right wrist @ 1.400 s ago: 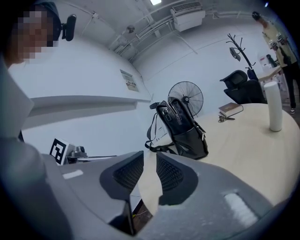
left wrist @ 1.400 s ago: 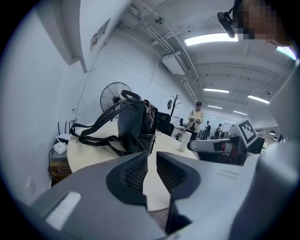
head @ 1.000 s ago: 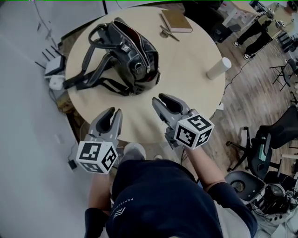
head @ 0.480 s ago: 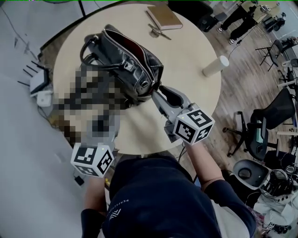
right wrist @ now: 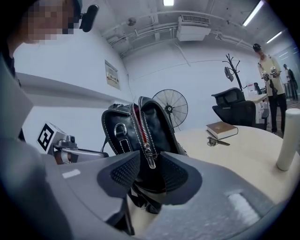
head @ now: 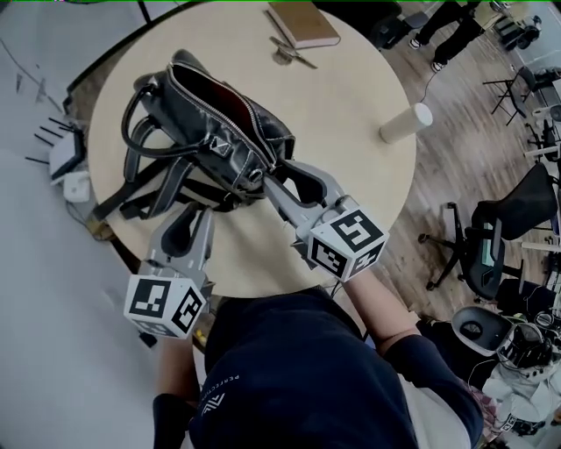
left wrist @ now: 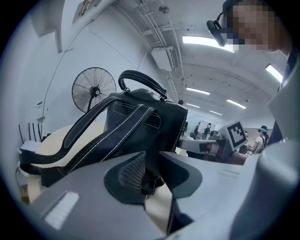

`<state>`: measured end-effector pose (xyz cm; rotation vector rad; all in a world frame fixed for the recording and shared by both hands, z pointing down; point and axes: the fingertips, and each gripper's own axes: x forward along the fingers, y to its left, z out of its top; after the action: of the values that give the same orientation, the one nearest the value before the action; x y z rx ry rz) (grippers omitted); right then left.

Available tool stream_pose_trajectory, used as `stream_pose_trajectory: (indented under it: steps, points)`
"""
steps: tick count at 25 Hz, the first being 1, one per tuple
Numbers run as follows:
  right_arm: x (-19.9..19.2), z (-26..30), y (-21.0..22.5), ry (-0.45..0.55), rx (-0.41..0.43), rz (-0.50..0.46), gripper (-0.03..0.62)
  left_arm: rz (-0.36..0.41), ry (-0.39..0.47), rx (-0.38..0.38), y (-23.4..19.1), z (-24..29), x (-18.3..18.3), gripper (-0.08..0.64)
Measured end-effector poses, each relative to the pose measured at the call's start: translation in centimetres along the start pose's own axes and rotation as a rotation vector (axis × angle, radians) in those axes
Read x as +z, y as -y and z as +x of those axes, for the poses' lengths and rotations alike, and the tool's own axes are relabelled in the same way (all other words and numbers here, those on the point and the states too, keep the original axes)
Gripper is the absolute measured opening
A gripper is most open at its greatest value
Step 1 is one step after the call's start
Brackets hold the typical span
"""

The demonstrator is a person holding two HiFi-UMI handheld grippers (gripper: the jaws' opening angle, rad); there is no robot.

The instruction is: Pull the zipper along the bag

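Table: one round, pale table (head: 351, 96); the person stands at its 6 o'clock edge.
Bag: one black leather bag (head: 219, 131) lies on the table toward 10 o'clock, with its mouth gaping and its long axis running from 11 o'clock to 5 o'clock.
Zipper: one line of metal teeth (head: 232, 96) runs undone along the mouth. One zipper pull (right wrist: 149, 157) hangs at the bag's near end.
Strap: one long strap (head: 131, 188) trails off the bag toward 8 o'clock.
Grippers: two, each with one marker cube.
Left gripper: the left gripper (head: 188, 217) sits at the bag's 7 o'clock side. It is released, with its jaws part-way apart and a dark fold of the bag between them.
Right gripper: the right gripper (head: 282, 171) sits at the bag's 5 o'clock end. It is released, with its jaws wide apart. The zipper pull dangles between the pads, and neither pad presses on it.
Book: one brown book (head: 302, 24) lies at 12 o'clock.
Cylinder: one white cylinder (head: 405, 124) stands upright near 3 o'clock.
Fan: one standing fan (right wrist: 174, 108) stands beyond the bag.
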<state>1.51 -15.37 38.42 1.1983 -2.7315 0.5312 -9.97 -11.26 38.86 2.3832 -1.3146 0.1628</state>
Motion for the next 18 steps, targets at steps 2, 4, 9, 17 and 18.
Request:
stream_pose_trajectory:
  steps: [2, 4, 9, 17, 18]
  points:
    - [0.0, 0.2, -0.1, 0.001, 0.013, -0.009, 0.137, -0.002, 0.001, 0.018, -0.2, 0.1, -0.1, 0.106]
    - [0.1, 0.3, -0.2, 0.005, 0.021, -0.016, 0.135, -0.008, 0.002, 0.033, -0.4, 0.2, -0.1, 0.104]
    - [-0.1, 0.7, 0.1, 0.008, 0.001, -0.031, 0.098, -0.010, 0.006, 0.052, -0.9, 0.3, 0.0, 0.103]
    - [-0.5, 0.9, -0.1, -0.014, 0.005, -0.035, 0.051, -0.028, -0.004, 0.067, -1.7, 0.4, 0.0, 0.100]
    - [-0.6, 0.8, -0.1, -0.018, 0.007, -0.035, 0.048, -0.029, -0.007, 0.067, -1.7, 0.5, 0.0, 0.101]
